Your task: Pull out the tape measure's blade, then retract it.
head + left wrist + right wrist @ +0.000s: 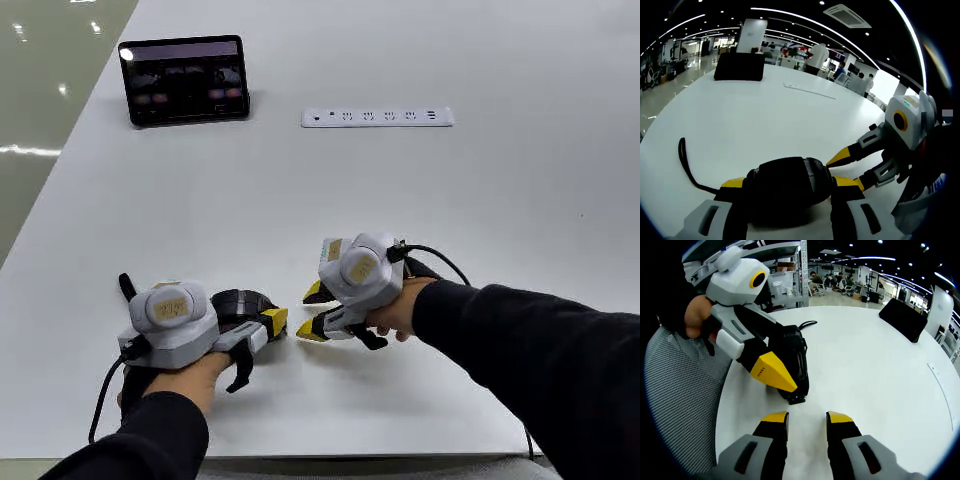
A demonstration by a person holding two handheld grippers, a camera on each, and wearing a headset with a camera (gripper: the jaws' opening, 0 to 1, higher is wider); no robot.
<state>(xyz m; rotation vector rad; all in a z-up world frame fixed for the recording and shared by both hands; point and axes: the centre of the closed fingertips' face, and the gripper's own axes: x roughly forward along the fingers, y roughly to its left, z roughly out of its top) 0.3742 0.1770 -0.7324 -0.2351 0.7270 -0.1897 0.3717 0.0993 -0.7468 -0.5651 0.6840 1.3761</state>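
Down at 7 o'clock on the white table (450,200), the left gripper (790,186) had its jaws closed round the black tape measure (238,303). At the tape's 3 o'clock the right gripper (807,419) hovered just beside it, jaws a narrow gap apart and gripping nothing. No blade was out that I could see, so by my read all 2 steps, pull and retract, were left to do; farther off sat a tablet (184,78) at 11 o'clock and a power strip (377,117) at 12.
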